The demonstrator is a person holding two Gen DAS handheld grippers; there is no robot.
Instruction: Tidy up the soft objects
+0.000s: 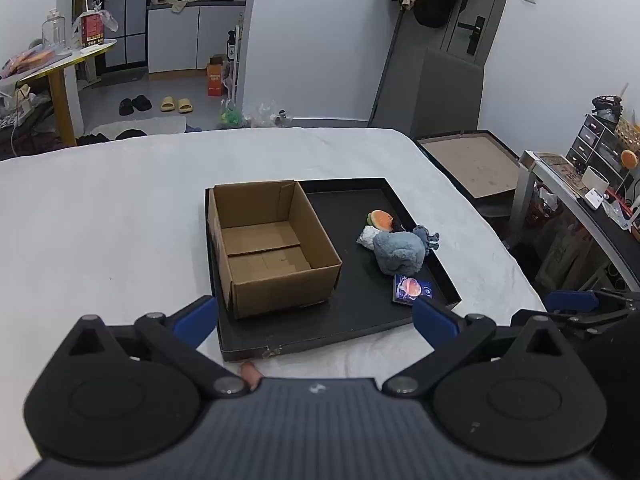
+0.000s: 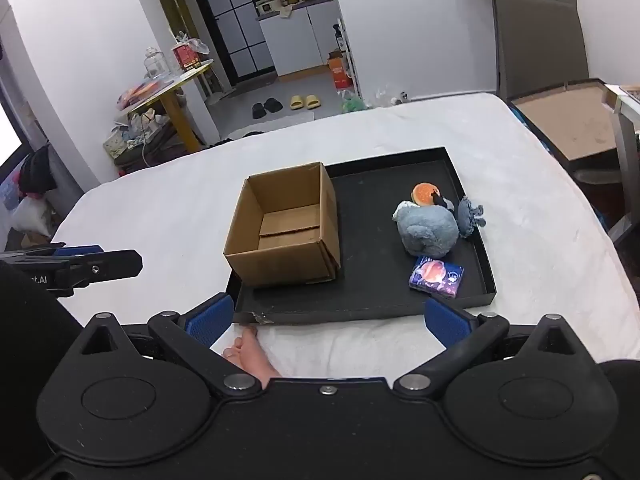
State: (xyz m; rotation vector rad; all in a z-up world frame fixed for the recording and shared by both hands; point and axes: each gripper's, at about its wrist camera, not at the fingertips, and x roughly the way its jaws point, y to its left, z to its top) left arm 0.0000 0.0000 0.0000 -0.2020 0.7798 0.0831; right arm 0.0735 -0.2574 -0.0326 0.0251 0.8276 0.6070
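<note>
Nothing had been picked up at this point, going by the pictures. Both grippers hung back off the near edge of the bed (image 1: pixel 100 208), jaws spread wide apart and empty on the left gripper (image 1: pixel 314 318) and the right gripper (image 2: pixel 328 318) alike.

The black tray (image 2: pixel 360 312) sat mid-bed on the white cover. The empty cardboard box (image 2: pixel 280 268) filled the tray's left half. All the soft stuff was bunched along the tray's right edge: a grey plush toy (image 2: pixel 430 232) in the middle, a small orange plush (image 2: pixel 425 193) touching it on the far side, a little blue-grey knitted thing (image 2: pixel 468 216) draped right on the rim, and a small purple packet (image 2: pixel 437 277) lying flat just nearer. The left view also showed something white (image 1: pixel 368 236) tucked against the plush; couldn't tell what it was.

My guess for the first move: the right gripper goes for the grey plush, since it's the biggest and sits on that side. I'd come straight down on its bulk and squeeze through the middle so it doesn't flop out, then lift clear before swinging left, or it'll drag the orange one along.

Room-wise, the bare strip of tray between the box and the toys was open, good for the carry. The box wall is tall, so the load needs to clear its right lip. The tray's right rim crowds the knitted piece, so that one wants a top-down grab.
</note>
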